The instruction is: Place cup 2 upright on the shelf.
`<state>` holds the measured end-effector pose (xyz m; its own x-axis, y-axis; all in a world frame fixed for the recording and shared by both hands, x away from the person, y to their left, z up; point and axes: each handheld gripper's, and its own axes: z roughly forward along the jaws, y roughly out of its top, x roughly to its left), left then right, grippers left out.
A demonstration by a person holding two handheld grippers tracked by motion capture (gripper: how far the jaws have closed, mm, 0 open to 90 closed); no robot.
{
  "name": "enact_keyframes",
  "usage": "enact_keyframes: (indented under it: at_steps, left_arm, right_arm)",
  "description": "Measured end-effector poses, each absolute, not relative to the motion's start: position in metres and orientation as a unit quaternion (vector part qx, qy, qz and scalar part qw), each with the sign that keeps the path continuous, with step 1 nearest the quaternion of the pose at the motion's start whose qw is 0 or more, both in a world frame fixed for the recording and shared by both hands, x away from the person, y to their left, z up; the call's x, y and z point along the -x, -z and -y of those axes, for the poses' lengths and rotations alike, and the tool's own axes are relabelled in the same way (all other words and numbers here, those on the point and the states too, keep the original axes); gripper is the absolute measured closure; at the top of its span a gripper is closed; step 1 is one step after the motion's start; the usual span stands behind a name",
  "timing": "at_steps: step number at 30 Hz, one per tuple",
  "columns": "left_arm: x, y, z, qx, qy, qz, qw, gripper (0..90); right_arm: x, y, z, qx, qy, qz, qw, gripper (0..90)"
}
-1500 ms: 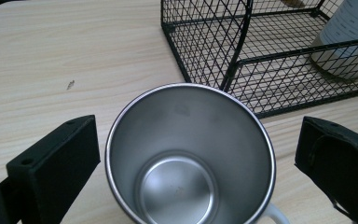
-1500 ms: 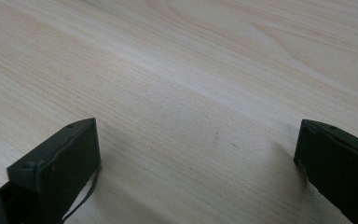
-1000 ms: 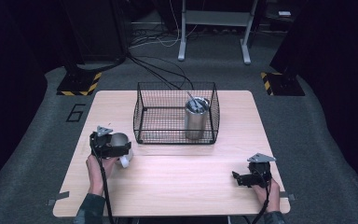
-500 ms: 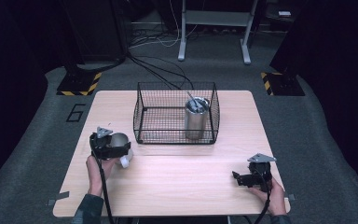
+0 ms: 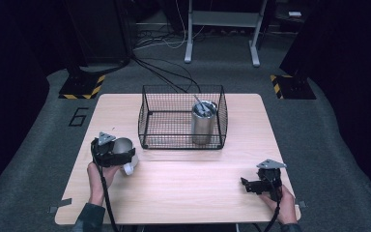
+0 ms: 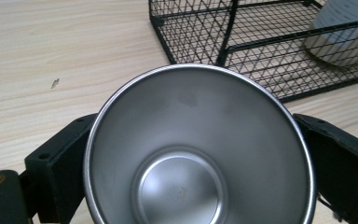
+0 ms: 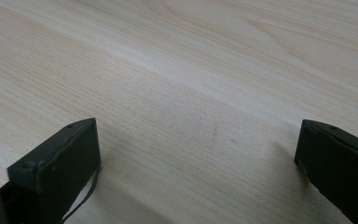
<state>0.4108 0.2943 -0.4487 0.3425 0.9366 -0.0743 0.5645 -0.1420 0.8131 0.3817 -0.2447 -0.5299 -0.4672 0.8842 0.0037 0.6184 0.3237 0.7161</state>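
A steel cup (image 5: 121, 147) sits between the jaws of my left gripper (image 5: 119, 154) at the table's left side, just in front of the basket's left corner. In the left gripper view the cup (image 6: 200, 154) opens toward the camera, empty, with a black jaw pressed on each side of it and my left gripper (image 6: 196, 158) shut on it. Something small and white (image 5: 128, 168) shows just below the cup. My right gripper (image 5: 246, 185) rests low at the front right of the table, jaws wide apart over bare wood (image 7: 198, 140).
A black wire basket (image 5: 183, 89) stands at the middle back of the wooden table (image 5: 183, 193). Inside it, at the right, is a tall steel tumbler (image 5: 203, 123) with something sticking out of its top. The basket (image 6: 242, 46) lies close ahead of the held cup.
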Motion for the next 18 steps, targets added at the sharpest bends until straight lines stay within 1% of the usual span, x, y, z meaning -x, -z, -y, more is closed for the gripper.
enact_keyframes:
  at_steps: [10,13,18]
  left_arm:
    - [-0.399,0.437,-0.290,-0.737,-0.235,-0.502,0.387,5.9]
    - [-0.396,0.433,-0.287,-0.738,-0.237,-0.494,0.393,5.9]
    - [-0.391,0.426,-0.283,-0.744,-0.235,-0.480,0.401,5.9]
  right_arm:
    - [-0.383,0.530,0.245,-0.468,-0.334,-0.793,0.200,0.0]
    - [-0.386,0.530,0.248,-0.450,-0.338,-0.805,0.189,0.0]
    - [-0.387,0.530,0.250,-0.440,-0.340,-0.810,0.187,0.0]
